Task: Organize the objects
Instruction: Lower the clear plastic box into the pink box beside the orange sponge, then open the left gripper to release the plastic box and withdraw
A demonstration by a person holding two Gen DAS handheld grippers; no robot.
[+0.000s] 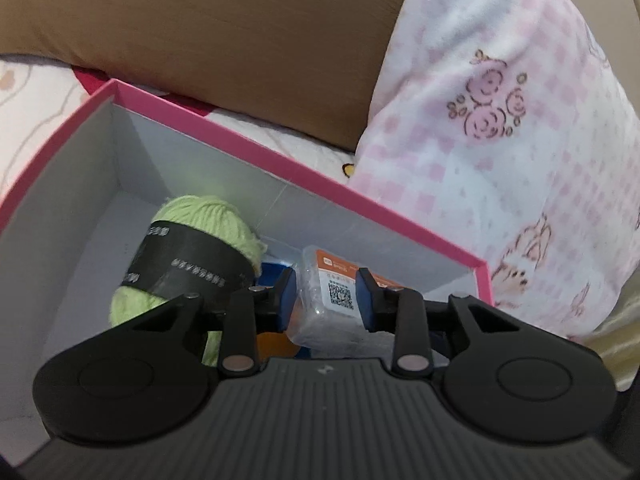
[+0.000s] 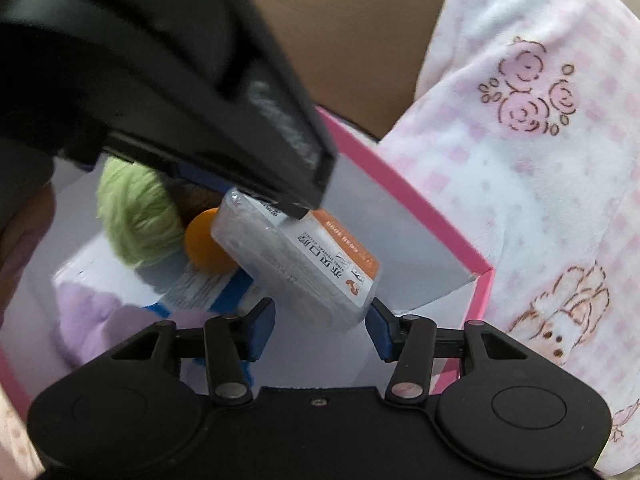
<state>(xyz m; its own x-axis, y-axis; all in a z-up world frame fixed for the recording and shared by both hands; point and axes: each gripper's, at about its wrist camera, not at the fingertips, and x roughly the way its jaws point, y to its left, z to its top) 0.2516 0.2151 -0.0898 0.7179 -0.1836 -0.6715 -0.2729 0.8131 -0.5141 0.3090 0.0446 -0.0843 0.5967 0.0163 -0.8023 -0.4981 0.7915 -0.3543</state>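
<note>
Left tongs (image 1: 326, 300) are clamped on a clear case (image 1: 334, 304) with an orange label, blue pads pressing both its sides, holding it tilted inside the pink-rimmed box (image 1: 256, 148). Right tongs (image 2: 320, 326) stand open just below the case (image 2: 296, 264), its lower end lying between their pads without a visible grip. In the right wrist view the left tongs' black body fills the upper left, its tip on the case's top end. Beside the case in the box lie an orange ball (image 2: 202, 242), a green yarn skein (image 1: 188, 256) with a dark band, a blue-and-white packet (image 2: 208, 292) and something lilac (image 2: 92, 312). Beyond the box stand a pink rose-print pillow (image 1: 520, 140) and a brown headboard (image 1: 224, 28) on the bed.
</note>
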